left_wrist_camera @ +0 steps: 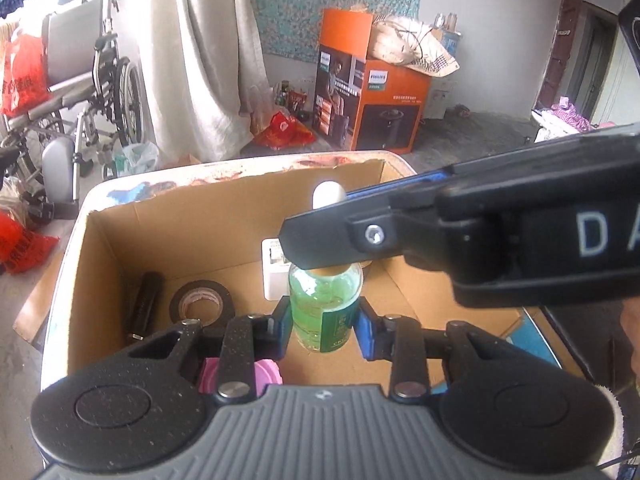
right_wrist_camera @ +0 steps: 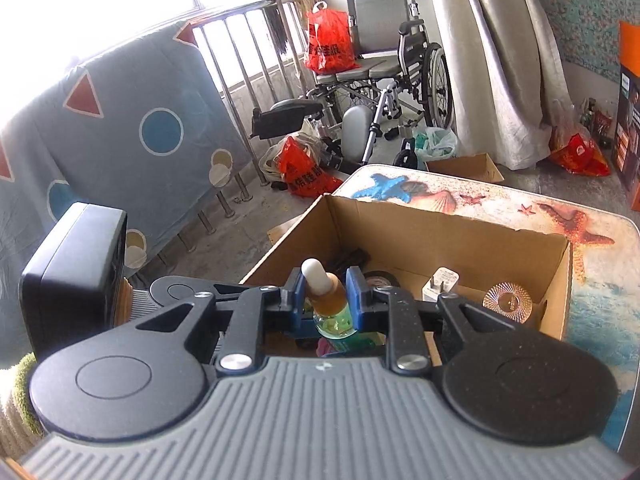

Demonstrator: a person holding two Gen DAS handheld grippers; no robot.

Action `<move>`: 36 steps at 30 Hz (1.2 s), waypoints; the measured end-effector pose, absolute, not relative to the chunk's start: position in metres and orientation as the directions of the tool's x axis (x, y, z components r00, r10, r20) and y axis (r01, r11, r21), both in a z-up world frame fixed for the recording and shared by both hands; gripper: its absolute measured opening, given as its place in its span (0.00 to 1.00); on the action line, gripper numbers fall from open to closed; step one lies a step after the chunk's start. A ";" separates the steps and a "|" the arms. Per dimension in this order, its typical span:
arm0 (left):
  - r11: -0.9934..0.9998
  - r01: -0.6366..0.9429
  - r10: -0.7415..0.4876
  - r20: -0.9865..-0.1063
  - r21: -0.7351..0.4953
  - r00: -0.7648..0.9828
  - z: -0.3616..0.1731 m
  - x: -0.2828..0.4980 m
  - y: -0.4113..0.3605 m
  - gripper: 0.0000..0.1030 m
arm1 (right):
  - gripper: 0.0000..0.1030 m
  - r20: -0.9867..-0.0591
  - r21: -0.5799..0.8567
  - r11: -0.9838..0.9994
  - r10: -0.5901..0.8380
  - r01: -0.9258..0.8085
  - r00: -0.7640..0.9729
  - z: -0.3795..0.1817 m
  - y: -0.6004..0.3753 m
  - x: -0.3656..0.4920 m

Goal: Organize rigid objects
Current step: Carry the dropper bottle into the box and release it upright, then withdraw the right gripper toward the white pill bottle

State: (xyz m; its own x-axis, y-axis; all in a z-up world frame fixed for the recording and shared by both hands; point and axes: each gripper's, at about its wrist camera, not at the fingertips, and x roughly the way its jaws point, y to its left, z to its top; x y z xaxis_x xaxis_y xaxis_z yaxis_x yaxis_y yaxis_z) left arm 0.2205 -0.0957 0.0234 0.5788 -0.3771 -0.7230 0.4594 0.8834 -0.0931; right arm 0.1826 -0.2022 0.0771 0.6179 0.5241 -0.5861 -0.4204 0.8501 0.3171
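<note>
A green dropper bottle [left_wrist_camera: 325, 304] with a white rubber bulb [left_wrist_camera: 327, 195] is held upright over an open cardboard box [left_wrist_camera: 224, 216]. My left gripper [left_wrist_camera: 323, 322] is shut on the bottle's body. My right gripper [right_wrist_camera: 323, 300] is shut on the bottle's amber neck [right_wrist_camera: 329, 298], just under the bulb [right_wrist_camera: 313, 271]; its finger [left_wrist_camera: 332, 240] crosses the left wrist view from the right. In the box lie a black tape roll [left_wrist_camera: 201, 303], a black cylinder [left_wrist_camera: 146, 300], a white charger [left_wrist_camera: 274, 276], a pink item [left_wrist_camera: 266, 374] and a patterned glass disc [right_wrist_camera: 508, 302].
The box stands on a table with a sea-star pattern [right_wrist_camera: 520, 204]. Around it are a wheelchair [right_wrist_camera: 384, 72], a grey curtain [left_wrist_camera: 208, 60], an orange appliance box [left_wrist_camera: 368, 84], red bags [right_wrist_camera: 304, 168] and a railing with a blanket [right_wrist_camera: 120, 120].
</note>
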 end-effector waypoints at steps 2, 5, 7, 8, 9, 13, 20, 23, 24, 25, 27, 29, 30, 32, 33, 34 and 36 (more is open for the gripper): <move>0.887 0.450 -0.360 -0.759 -0.099 0.543 0.010 0.237 -0.104 0.33 | 0.20 -0.615 0.352 0.852 0.523 -0.388 0.590 0.062 -0.212 0.208; 0.893 0.439 -0.336 -0.800 -0.102 0.498 -0.008 0.256 -0.112 0.33 | 0.20 -0.644 0.381 0.851 0.525 -0.361 0.557 0.038 -0.221 0.232; 0.897 0.429 -0.323 -0.824 -0.109 0.466 -0.019 0.268 -0.113 0.33 | 0.20 -0.657 0.401 0.847 0.531 -0.349 0.536 0.022 -0.223 0.243; 0.900 0.423 -0.313 -0.835 -0.108 0.452 -0.022 0.273 -0.114 0.33 | 0.20 -0.661 0.412 0.844 0.536 -0.343 0.525 0.016 -0.225 0.248; 0.901 0.420 -0.304 -0.844 -0.105 0.441 -0.025 0.277 -0.114 0.33 | 0.20 -0.666 0.425 0.840 0.542 -0.337 0.513 0.009 -0.226 0.253; 0.906 0.405 -0.298 -0.866 -0.123 0.401 -0.027 0.286 -0.110 0.34 | 0.20 -0.691 0.446 0.834 0.552 -0.326 0.466 -0.014 -0.222 0.265; 0.903 0.412 -0.306 -0.860 -0.125 0.408 -0.025 0.282 -0.108 0.42 | 0.20 -0.689 0.460 0.824 0.566 -0.330 0.453 -0.021 -0.218 0.263; 0.904 0.416 -0.304 -0.836 -0.100 0.457 -0.017 0.273 -0.112 0.59 | 0.21 -0.673 0.471 0.820 0.573 -0.327 0.468 -0.012 -0.220 0.258; 0.902 0.421 -0.311 -0.824 -0.098 0.474 -0.012 0.269 -0.111 0.61 | 0.21 -0.664 0.473 0.818 0.575 -0.327 0.477 -0.007 -0.221 0.254; 0.900 0.425 -0.316 -0.813 -0.094 0.490 -0.006 0.265 -0.112 0.62 | 0.23 -0.657 0.473 0.818 0.575 -0.327 0.488 -0.002 -0.222 0.251; 0.901 0.425 -0.320 -0.788 -0.083 0.525 0.005 0.256 -0.110 0.69 | 0.27 -0.633 0.475 0.819 0.572 -0.322 0.522 0.011 -0.227 0.240; 0.901 0.428 -0.330 -0.757 -0.073 0.565 0.017 0.241 -0.105 0.73 | 0.30 -0.602 0.485 0.816 0.573 -0.315 0.556 0.024 -0.233 0.225; 0.899 0.433 -0.338 -0.741 -0.071 0.581 0.024 0.232 -0.102 0.77 | 0.32 -0.586 0.492 0.813 0.574 -0.312 0.572 0.030 -0.237 0.216; 0.896 0.438 -0.351 -0.711 -0.068 0.609 0.037 0.211 -0.096 0.84 | 0.39 -0.543 0.511 0.802 0.579 -0.308 0.608 0.043 -0.244 0.194; 0.895 0.442 -0.358 -0.695 -0.064 0.624 0.043 0.199 -0.092 0.86 | 0.43 -0.523 0.517 0.798 0.582 -0.310 0.623 0.049 -0.247 0.183; 0.893 0.447 -0.364 -0.678 -0.059 0.638 0.049 0.187 -0.088 0.86 | 0.44 -0.501 0.522 0.793 0.582 -0.314 0.640 0.055 -0.250 0.168; 0.886 0.462 -0.378 -0.646 -0.044 0.663 0.060 0.161 -0.079 0.91 | 0.46 -0.452 0.537 0.778 0.591 -0.325 0.668 0.066 -0.254 0.140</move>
